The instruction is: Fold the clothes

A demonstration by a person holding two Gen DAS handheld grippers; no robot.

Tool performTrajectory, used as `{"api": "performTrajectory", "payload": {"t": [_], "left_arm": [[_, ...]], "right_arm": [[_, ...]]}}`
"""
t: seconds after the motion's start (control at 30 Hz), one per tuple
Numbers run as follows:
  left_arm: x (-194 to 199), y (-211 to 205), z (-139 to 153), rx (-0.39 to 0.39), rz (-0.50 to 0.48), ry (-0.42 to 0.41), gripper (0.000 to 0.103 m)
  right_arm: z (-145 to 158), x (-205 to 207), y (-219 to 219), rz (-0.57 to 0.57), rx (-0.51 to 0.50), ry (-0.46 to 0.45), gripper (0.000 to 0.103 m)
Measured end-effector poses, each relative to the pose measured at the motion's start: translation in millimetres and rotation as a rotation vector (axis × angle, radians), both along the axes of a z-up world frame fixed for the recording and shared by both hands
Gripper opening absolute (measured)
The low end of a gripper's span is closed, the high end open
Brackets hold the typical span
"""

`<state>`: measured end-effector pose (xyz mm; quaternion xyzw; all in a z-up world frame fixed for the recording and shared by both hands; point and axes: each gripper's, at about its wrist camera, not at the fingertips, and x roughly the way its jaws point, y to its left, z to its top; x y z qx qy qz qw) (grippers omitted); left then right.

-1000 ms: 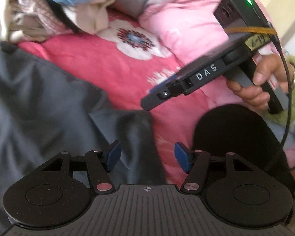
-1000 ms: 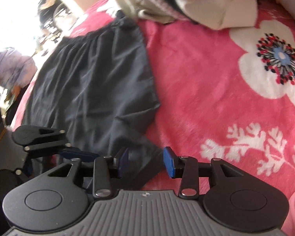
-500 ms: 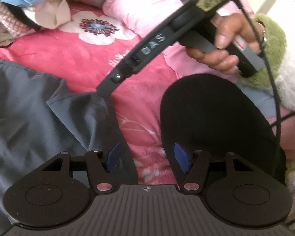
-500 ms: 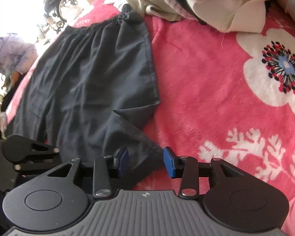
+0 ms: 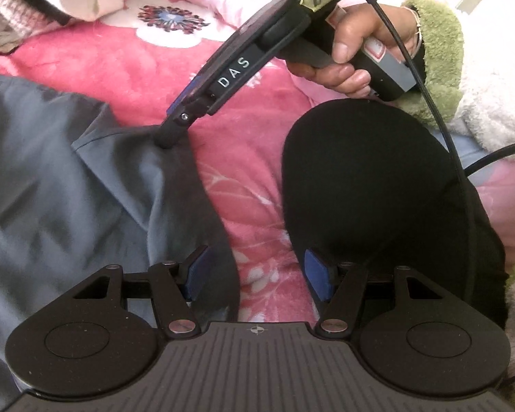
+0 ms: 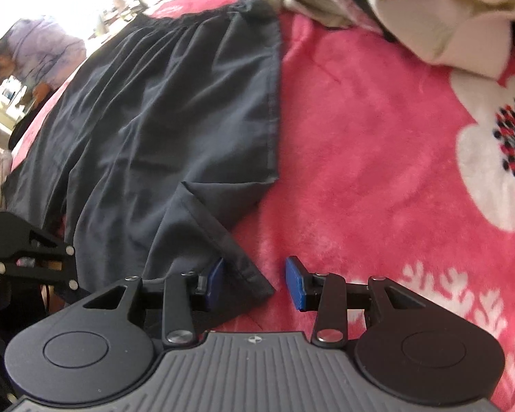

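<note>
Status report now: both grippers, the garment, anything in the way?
Left gripper open over garment edge. Right gripper open, straddling its corner. Clothes pile apart, nothing in the way.

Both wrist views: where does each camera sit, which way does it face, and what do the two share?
Left wrist: on the left gripper, looking down at the dark garment on the pink floral blanket; own open blue pads, the right hand and a black-clad leg show.
Right wrist: on the right gripper, looking down at the garment's corner between its open pads; the left gripper's side shows at left.
Shared: garment, blanket, clothes pile.
</note>
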<state>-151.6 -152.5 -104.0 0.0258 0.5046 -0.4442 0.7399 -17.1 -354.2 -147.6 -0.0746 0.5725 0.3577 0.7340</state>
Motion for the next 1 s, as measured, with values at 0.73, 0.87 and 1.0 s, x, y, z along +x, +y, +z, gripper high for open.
{"api": "performTrajectory", "payload": {"t": [0.73, 0.87, 1.0], "left_arm": [[-11, 18, 9, -0.048, -0.035, -0.057, 0.061], [-13, 12, 6, -0.042, -0.085, -0.045, 0.061], [-17, 6, 2, -0.034, -0.139, -0.034, 0.061]], "right_arm": [[26, -32, -53, -0.302, -0.131, 0.36, 0.003], [21, -35, -56, -0.343, -0.19, 0.384, 0.003], [17, -35, -49, -0.348, -0.258, 0.404, 0.005]]}}
